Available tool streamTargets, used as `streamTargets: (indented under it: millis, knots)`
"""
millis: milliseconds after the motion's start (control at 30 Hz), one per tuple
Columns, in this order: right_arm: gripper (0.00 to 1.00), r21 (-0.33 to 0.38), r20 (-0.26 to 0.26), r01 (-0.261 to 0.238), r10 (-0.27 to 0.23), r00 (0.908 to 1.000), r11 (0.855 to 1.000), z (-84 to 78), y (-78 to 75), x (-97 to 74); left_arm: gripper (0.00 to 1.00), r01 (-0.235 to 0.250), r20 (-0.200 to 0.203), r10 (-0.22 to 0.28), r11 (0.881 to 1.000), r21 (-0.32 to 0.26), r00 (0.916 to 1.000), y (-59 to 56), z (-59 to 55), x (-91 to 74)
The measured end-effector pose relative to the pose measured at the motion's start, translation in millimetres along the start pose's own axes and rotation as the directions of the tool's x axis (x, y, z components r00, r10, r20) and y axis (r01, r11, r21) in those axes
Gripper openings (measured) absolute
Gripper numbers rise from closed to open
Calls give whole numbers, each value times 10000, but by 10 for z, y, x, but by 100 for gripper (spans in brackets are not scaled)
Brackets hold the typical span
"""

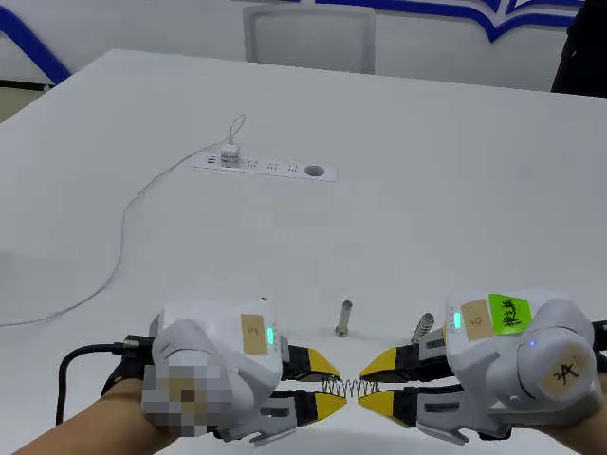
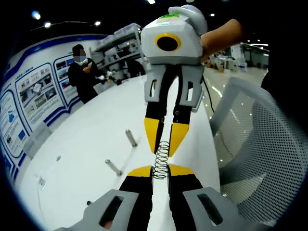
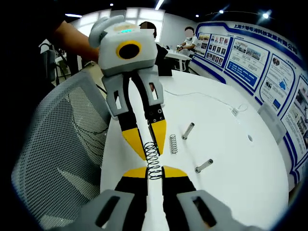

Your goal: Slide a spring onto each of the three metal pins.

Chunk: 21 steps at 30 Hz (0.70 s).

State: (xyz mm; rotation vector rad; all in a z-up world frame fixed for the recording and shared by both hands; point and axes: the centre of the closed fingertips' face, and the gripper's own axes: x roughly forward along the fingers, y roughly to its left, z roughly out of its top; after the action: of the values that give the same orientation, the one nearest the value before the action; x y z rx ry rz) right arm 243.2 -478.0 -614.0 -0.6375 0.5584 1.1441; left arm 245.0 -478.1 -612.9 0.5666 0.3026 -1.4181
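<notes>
- The spring (image 1: 343,387) is thin bare wire, bright and shiny.
- The near pin (image 1: 343,318) is smooth grey metal with a dull sheen.
- The table (image 1: 427,171) has a smooth, matt white top.
- The left gripper (image 1: 329,385) and right gripper (image 1: 377,383) have glossy white plastic shells and matt yellow fingertips (image 1: 322,363).
- The chair (image 2: 260,144) back is grey open-weave mesh.
- The far power strip (image 1: 264,167) is white plastic.

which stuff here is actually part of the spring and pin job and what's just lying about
Job: held spring, left gripper, right gripper, loose spring, metal pin, second pin.
Lying about: power strip, white cable, chair.
</notes>
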Motion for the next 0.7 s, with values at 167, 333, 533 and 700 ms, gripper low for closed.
streamTargets:
  millis: [167, 333, 533, 700]
  knots:
    - [11, -7, 2, 57, -57, 10000, 10000, -4, -19, -11, 10, -46, 18, 46, 9998, 181, 10000, 6, 8, -2]
    - [12, 11, 40, 294, -294, 9996, 9996, 17, -41, -24, 10, -101, 48, 100, 9996, 264, 9999, 25, 19, -12]
    - [19, 179, 22, 482, -482, 9988, 9987, -38, -79, -21, 10, -114, 180, 108, 9995, 309, 9998, 25, 53, -28]
    - [13, 414, 107, 373, -378, 9992, 9984, -62, -68, -18, 10, -46, 185, 37, 9986, 519, 9998, 1, 62, -31]
